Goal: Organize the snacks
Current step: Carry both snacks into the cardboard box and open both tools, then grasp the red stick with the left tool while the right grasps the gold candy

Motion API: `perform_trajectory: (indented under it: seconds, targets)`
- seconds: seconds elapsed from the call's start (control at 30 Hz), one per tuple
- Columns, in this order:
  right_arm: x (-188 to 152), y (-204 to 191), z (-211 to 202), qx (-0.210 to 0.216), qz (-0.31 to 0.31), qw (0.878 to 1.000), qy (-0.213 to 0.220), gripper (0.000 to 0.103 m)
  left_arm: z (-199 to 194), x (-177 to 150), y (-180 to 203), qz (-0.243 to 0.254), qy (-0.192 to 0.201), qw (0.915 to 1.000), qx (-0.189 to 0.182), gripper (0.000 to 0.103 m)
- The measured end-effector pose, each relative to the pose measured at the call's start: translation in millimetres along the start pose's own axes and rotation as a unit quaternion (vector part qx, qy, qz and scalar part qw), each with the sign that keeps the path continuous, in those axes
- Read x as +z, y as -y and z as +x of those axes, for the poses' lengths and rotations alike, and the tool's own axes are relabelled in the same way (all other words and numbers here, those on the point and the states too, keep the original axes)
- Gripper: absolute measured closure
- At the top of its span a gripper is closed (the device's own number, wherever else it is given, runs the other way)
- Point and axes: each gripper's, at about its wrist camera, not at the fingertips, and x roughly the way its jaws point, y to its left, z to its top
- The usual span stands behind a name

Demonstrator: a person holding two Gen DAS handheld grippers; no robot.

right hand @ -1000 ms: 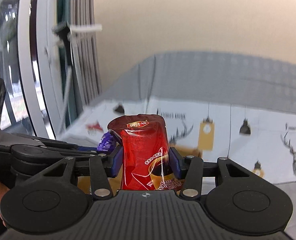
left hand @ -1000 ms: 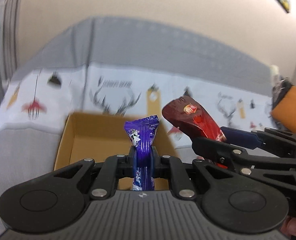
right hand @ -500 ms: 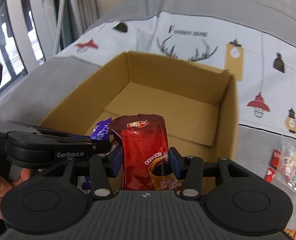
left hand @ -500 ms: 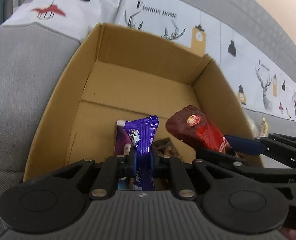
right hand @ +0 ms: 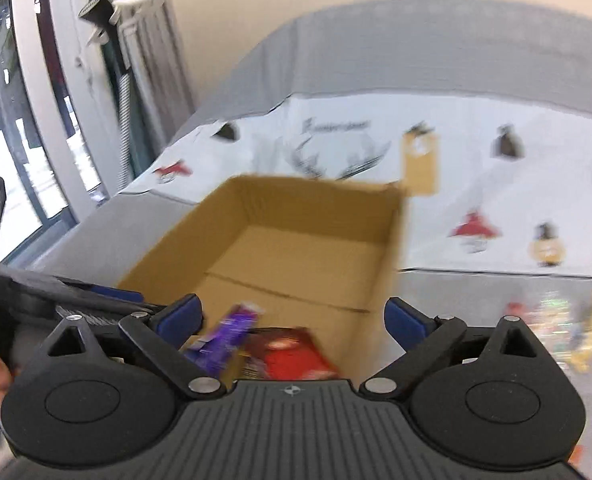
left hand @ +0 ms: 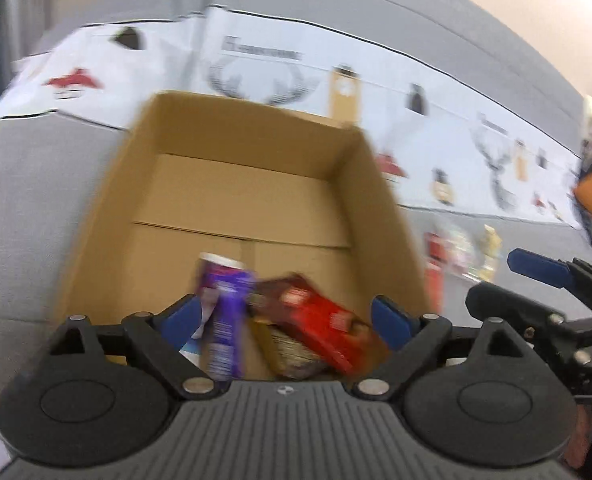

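An open cardboard box (left hand: 108, 200) (right hand: 391, 240) sits on a grey sofa. A purple snack packet (left hand: 224, 320) (right hand: 226, 336) and a red snack packet (left hand: 315, 320) (right hand: 292, 354) lie blurred at the box's near end, with another brownish packet (left hand: 284, 350) beside them. My left gripper (left hand: 286, 318) is open above them and holds nothing. My right gripper (right hand: 292, 318) is open and empty over the same near end. The right gripper also shows in the left wrist view (left hand: 535, 280), just outside the box's right wall.
A white printed cloth (left hand: 256, 60) (right hand: 495, 168) covers the sofa behind the box. Several loose snacks (left hand: 467, 248) (right hand: 567, 320) lie on the sofa right of the box. A window and curtain (right hand: 56, 120) stand at the left.
Both grippers have opened and let go of their packets. The purple and red packets have dropped into the near end of the box. Both views have tilted up a little.
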Motion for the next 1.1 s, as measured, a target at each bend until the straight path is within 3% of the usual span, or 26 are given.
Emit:
perform_trajectory:
  seconds: [0.13,0.27,0.43,0.5,0.53,0.63,0.87,0.97,1.0,1.03,1.07,1.1]
  targets:
    - [-32.9,45.3,-43.8,-0.062,-0.010,0.998,0.002,0.006,8.7,0.2,48.4,0.016,-0.021,0.9994,-0.024,0.009]
    - [-71.9,88.3,-71.0,-0.122,-0.005,0.992,-0.015,0.011,19.3,-1.4,97.2,0.046,-0.011,0.9983,-0.035,0.010]
    - [-108.1,132.9,-78.0,-0.150,0.024,0.988,-0.028,0.028,40.7,-4.7,154.0,0.095,-0.003,0.9938,-0.057,0.025]
    - [-119.5,149.8,-72.6,-0.154,0.037,0.987,-0.034,0.033,53.7,-8.8,175.3,0.130,0.005,0.9900,-0.054,0.031]
    - [-124.1,157.8,-69.4,-0.158,0.044,0.986,-0.037,0.038,60.6,-11.1,183.4,0.145,0.008,0.9881,-0.050,0.038]
    - [-133.5,182.8,-49.5,-0.166,0.064,0.982,-0.056,0.050,94.0,-14.5,201.3,0.158,-0.017,0.9858,-0.055,0.052]
    - [-148.7,216.0,1.4,-0.153,0.076,0.980,-0.100,0.048,183.6,-14.8,223.7,0.149,-0.060,0.9868,-0.021,0.053]
    - [-146.3,214.7,10.2,-0.158,0.045,0.982,-0.096,0.049,221.3,-13.1,217.8,0.126,-0.083,0.9886,0.005,0.054]
    - [-146.3,214.8,11.1,-0.159,0.039,0.982,-0.093,0.056,235.7,-12.8,213.1,0.114,-0.096,0.9889,0.007,0.059]
    - [-145.7,215.9,11.7,-0.158,0.037,0.983,-0.090,0.073,244.4,-12.6,209.9,0.108,-0.100,0.9892,0.006,0.065]
    - [-144.5,218.3,12.5,-0.154,0.039,0.983,-0.088,0.082,245.5,-11.4,208.4,0.109,-0.080,0.9908,0.004,0.079]
    - [-143.4,220.6,12.5,-0.153,0.042,0.983,-0.087,0.083,246.0,-9.8,209.4,0.120,-0.077,0.9898,0.004,0.081]
